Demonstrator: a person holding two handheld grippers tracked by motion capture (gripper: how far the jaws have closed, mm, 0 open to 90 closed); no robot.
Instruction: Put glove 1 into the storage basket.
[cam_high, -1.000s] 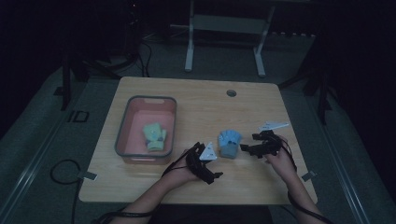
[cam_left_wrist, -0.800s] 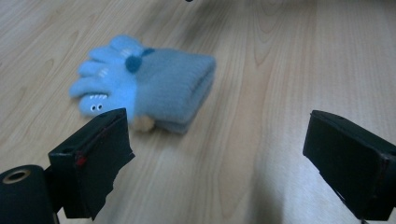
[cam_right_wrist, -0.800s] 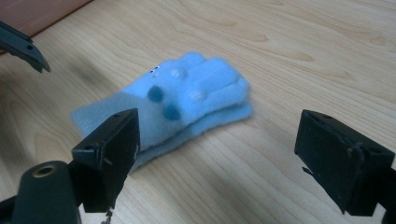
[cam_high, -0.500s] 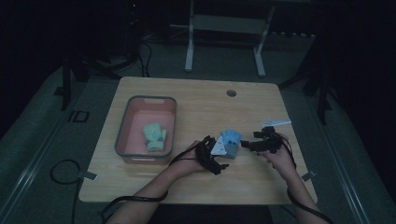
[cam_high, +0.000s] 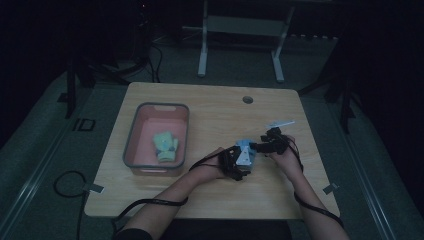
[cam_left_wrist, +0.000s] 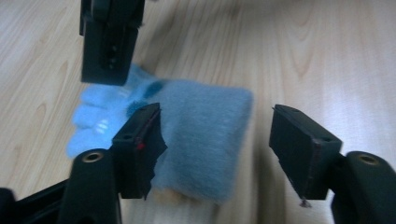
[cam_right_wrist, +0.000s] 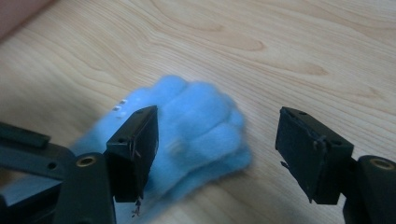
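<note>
Now both grippers' jaws close around blue glove (cam_high: 243, 151)

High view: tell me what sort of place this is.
Probably a dim lab or studio set up for recording, not a home. A lone wooden table stands on grey carpet, cables trail across the floor, and a metal stand sits behind the table.

Light wooden table (cam_high: 210, 107) fills centre of the high view. Pink plastic bin w/ grey rim (cam_high: 131, 146) sits left of centre — pale green fuzzy cloth bundle (cam_high: 165, 146) inside, toward its right side. Small round grey hole (cam_high: 247, 99) upper right of tabletop. Grey metal stand (cam_high: 240, 25) on the floor, top centre.
</note>
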